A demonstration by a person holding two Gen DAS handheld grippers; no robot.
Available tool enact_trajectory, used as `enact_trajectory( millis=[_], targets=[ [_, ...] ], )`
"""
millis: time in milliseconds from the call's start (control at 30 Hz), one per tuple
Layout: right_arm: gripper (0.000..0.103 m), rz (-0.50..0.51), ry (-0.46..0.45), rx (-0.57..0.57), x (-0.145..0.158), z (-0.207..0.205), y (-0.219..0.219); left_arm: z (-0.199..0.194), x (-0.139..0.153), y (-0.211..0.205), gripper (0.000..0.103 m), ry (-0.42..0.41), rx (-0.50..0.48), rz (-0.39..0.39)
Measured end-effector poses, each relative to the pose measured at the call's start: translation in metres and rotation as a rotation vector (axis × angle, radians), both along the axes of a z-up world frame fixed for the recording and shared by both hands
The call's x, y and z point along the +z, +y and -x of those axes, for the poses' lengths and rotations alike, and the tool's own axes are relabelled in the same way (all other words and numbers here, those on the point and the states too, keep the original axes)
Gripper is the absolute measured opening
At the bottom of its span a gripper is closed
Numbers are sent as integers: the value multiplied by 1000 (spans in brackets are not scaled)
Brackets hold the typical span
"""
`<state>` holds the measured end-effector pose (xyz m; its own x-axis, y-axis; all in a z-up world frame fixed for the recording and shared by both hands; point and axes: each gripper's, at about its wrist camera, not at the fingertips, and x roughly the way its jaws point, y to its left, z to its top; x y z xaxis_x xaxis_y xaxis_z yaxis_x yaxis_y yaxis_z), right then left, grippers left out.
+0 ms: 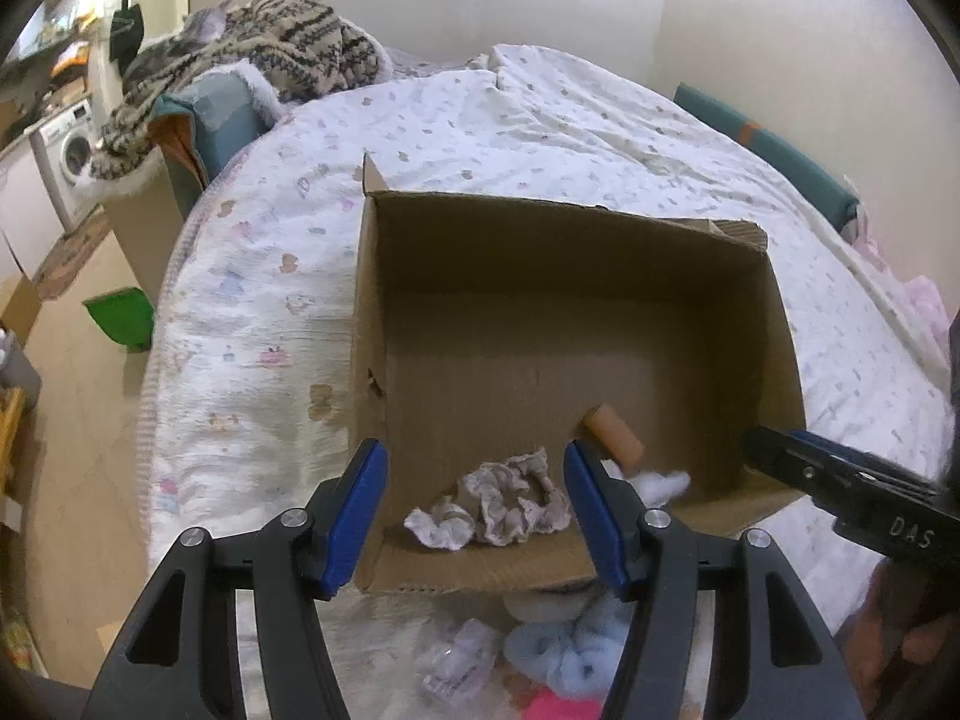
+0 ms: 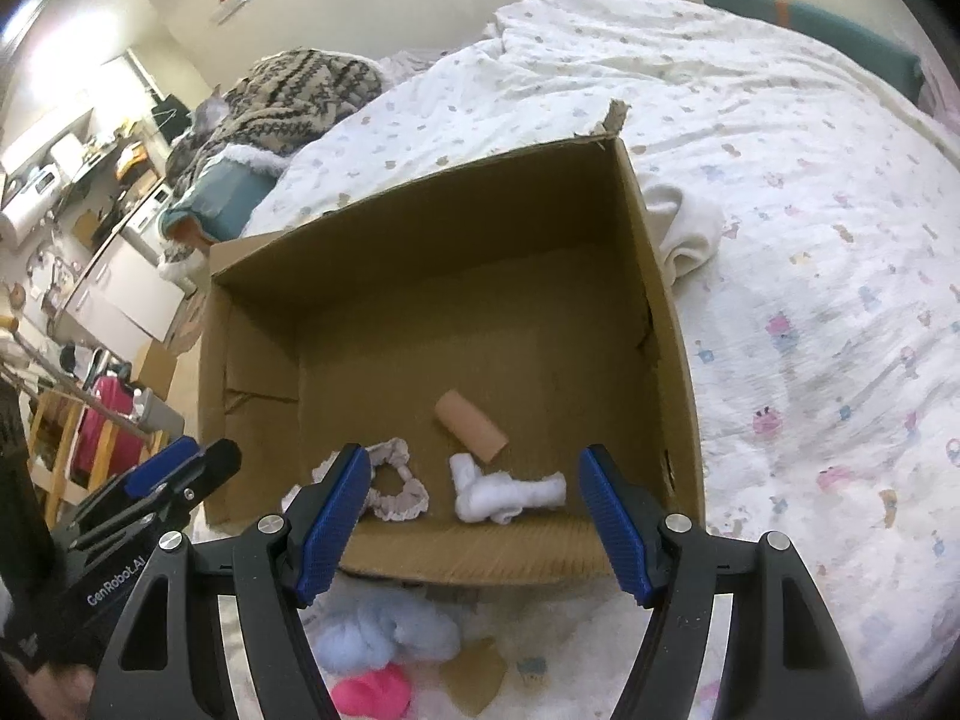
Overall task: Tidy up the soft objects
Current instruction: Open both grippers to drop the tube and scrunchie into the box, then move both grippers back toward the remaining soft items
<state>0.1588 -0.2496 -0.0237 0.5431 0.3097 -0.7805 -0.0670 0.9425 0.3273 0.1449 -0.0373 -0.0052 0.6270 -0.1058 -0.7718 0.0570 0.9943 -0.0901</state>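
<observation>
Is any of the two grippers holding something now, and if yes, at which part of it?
Nothing is held. The left gripper and the right gripper are both open above the cardboard box, nothing between their fingers.

left wrist view: white rolled cloth (image 1: 663, 483) in the cardboard box (image 1: 780, 312) mostly hidden behind a left gripper finger (image 1: 591, 510); tan roll (image 1: 615, 433) partly covered too. pale blue fluffy item (image 1: 564, 654) by the box's near edge half hidden by the same arm. pink item (image 1: 558, 708) cut by the bottom edge. right wrist view: scrunchie (image 2: 399, 489) partly behind a right gripper finger (image 2: 336, 516).
</observation>
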Motion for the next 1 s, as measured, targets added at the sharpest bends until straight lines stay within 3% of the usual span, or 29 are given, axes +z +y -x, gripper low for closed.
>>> enact_trajectory(
  millis=[367,1000],
  targets=[
    [76,-17,7,0,7,32,-7,31,12,8,58,-13,6,-32],
    [76,-18,49,-35,-1,70,-9,74,5,30,58,56,62,-66]
  ],
)
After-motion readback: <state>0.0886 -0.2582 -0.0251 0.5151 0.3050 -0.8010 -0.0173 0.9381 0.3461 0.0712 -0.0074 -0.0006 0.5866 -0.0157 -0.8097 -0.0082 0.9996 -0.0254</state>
